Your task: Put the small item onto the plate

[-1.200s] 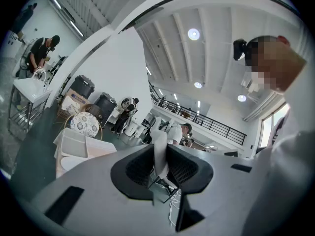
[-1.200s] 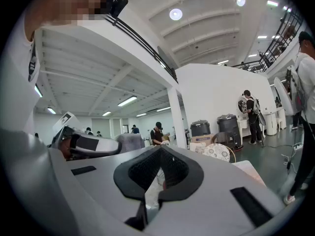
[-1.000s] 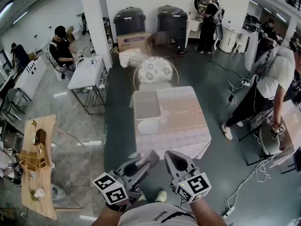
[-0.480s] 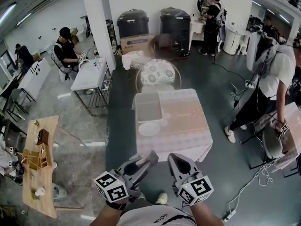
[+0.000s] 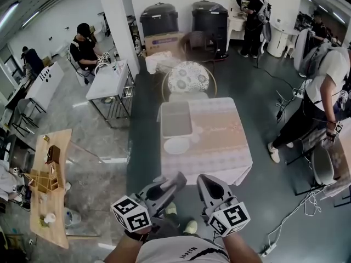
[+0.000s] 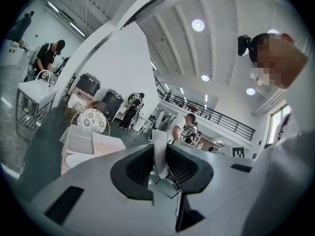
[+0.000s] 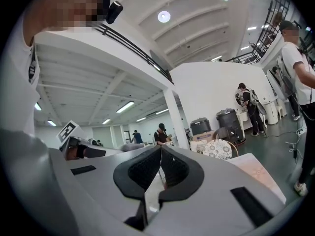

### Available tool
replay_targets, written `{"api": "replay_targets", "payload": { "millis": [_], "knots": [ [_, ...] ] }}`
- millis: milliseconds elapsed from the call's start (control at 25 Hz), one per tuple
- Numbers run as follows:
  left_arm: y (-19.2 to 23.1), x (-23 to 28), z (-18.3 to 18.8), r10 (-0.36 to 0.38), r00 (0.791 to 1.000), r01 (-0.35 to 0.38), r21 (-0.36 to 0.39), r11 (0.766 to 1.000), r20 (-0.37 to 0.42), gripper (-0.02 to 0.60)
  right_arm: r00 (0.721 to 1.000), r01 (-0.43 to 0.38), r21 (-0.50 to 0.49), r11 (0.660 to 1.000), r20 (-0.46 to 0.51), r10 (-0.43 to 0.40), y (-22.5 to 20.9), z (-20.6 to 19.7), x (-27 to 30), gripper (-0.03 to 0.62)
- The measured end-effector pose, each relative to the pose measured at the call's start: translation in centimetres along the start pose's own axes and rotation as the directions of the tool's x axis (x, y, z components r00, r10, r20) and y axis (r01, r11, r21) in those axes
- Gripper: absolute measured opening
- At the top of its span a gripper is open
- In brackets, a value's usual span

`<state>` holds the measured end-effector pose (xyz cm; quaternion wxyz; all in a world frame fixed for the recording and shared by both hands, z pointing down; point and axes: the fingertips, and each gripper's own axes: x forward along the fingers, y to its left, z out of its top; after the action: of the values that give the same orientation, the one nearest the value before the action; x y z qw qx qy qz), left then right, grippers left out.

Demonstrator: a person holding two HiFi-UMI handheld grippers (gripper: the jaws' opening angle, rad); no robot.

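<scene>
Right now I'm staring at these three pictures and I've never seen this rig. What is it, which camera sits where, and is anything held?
There is no robot here: a person holds a two-jaw gripper in each hand. The head view comes from a camera on the person's head, looking down. The other two cameras ride on the grippers and look along their jaws. Ahead stands a table with a grey tray and a white plate. The left gripper clamps a small white item. The right gripper is shut with nothing in it.

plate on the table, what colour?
White. The plate shows best in the head view.
</scene>
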<state>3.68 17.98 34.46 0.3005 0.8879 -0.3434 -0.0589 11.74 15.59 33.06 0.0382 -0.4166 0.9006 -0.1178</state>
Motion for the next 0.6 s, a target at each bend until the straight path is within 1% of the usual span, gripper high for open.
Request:
{"api": "replay_targets", "payload": {
  "millis": [280, 600],
  "knots": [
    [3.9, 2.2, 0.5, 0.002, 0.999, -0.002, 0.002, 1.000, -0.032, 0.086, 1.000, 0.017, -0.001, 1.000, -0.025, -0.017, -2.0, -0.8, 3.6, 0.015],
    [11.0, 5.7, 3.3, -0.009, 0.996, 0.012, 0.030, 0.999, -0.084, 0.086, 0.997, 0.051, -0.031, 0.998, -0.061, -0.052, -5.0, -0.7, 11.6, 0.015]
  ]
}}
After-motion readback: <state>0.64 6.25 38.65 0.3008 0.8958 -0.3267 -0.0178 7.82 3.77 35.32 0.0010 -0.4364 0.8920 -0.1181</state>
